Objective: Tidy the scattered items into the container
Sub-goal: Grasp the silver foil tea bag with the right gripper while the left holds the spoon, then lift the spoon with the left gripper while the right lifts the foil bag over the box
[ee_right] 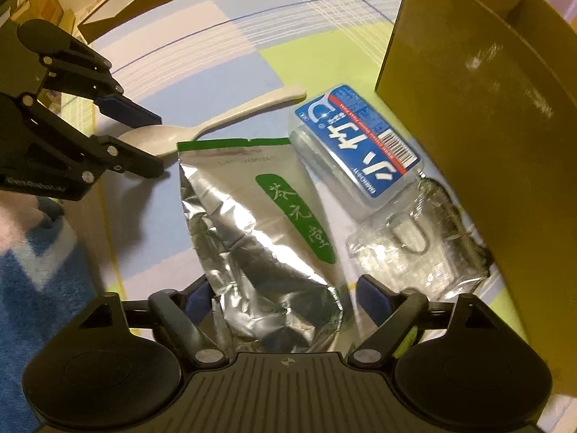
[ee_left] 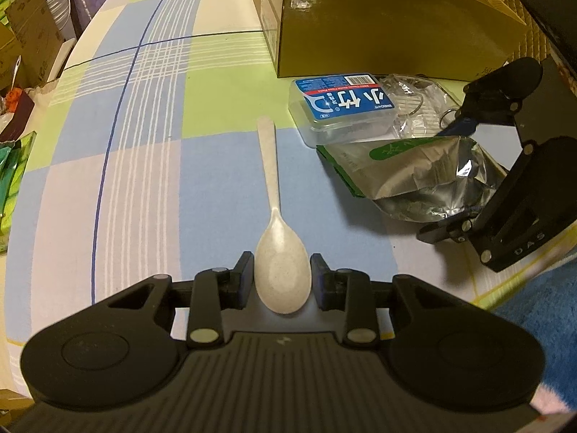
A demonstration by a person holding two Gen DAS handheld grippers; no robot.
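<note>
A cream plastic spoon [ee_left: 279, 252] lies on the checked cloth, bowl toward me. My left gripper [ee_left: 281, 274] is open, its two fingers on either side of the spoon's bowl, a small gap on the right side. A silver foil pouch with a green label [ee_right: 267, 223] lies flat. My right gripper [ee_right: 285, 297] is open around the pouch's lower end. A clear box with a blue label [ee_right: 355, 144] and a clear plastic bag [ee_right: 411, 249] lie beside the olive cardboard box [ee_right: 468, 115]. The right gripper also shows in the left wrist view [ee_left: 458, 173].
The cardboard box [ee_left: 378, 18] stands at the back of the table, open at the top. The table's left edge [ee_left: 54, 83] borders cartons and clutter. A blue blanket [ee_right: 32, 281] lies at the near edge. The left gripper shows in the right wrist view [ee_right: 158, 144].
</note>
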